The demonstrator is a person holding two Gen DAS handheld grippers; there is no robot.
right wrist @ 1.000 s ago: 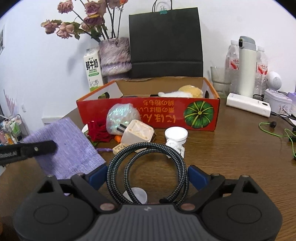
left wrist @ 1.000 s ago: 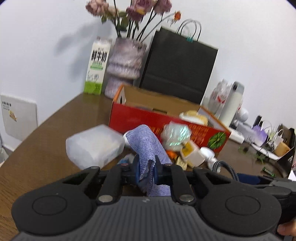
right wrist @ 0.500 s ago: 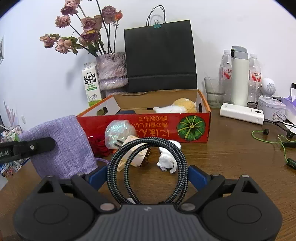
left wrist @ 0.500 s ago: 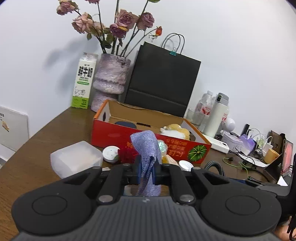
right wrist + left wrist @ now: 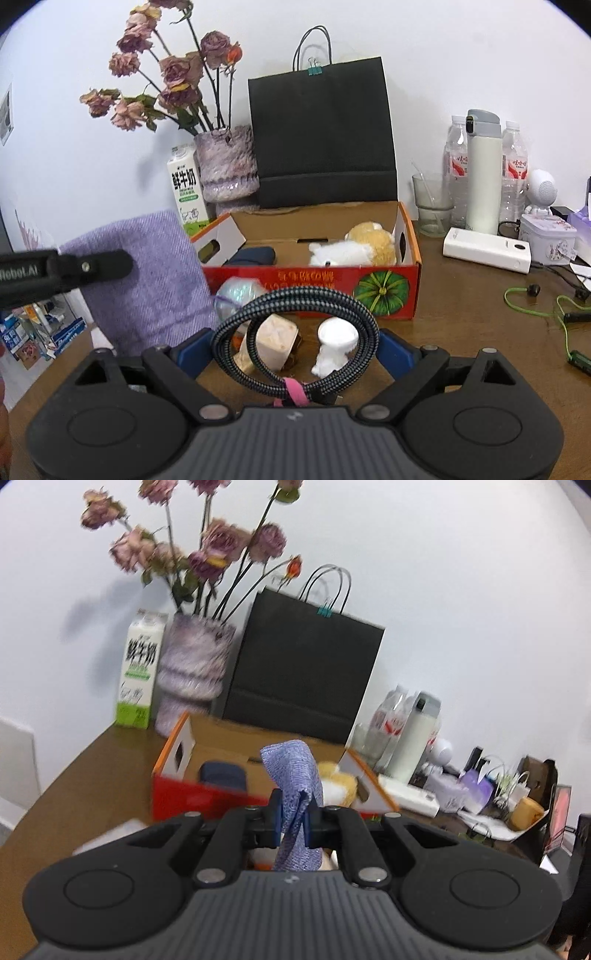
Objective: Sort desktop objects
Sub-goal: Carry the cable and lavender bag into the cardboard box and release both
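My left gripper (image 5: 293,812) is shut on a purple woven cloth pouch (image 5: 291,771), which hangs above the table in front of the red cardboard box (image 5: 184,797). In the right wrist view the same pouch (image 5: 147,280) fills the left side, beside the box (image 5: 314,277). My right gripper (image 5: 293,350) has its jaws wide, shut on a coiled braided cable (image 5: 295,297) tied with a pink strap and lifted off the table. A plush toy (image 5: 354,247) and a dark blue case (image 5: 255,256) lie inside the box.
Loose on the table before the box are an iridescent ball (image 5: 236,295), a beige cube (image 5: 275,343) and a white cap (image 5: 334,338). Behind stand a black paper bag (image 5: 321,136), a vase (image 5: 227,162) and a milk carton (image 5: 186,188). Bottles, a thermos (image 5: 482,170), a white power bank (image 5: 487,249) and a green cord (image 5: 532,310) crowd the right.
Both grippers have risen, the left with the pouch and the right with the cable coil. The box interior now shows from higher up.
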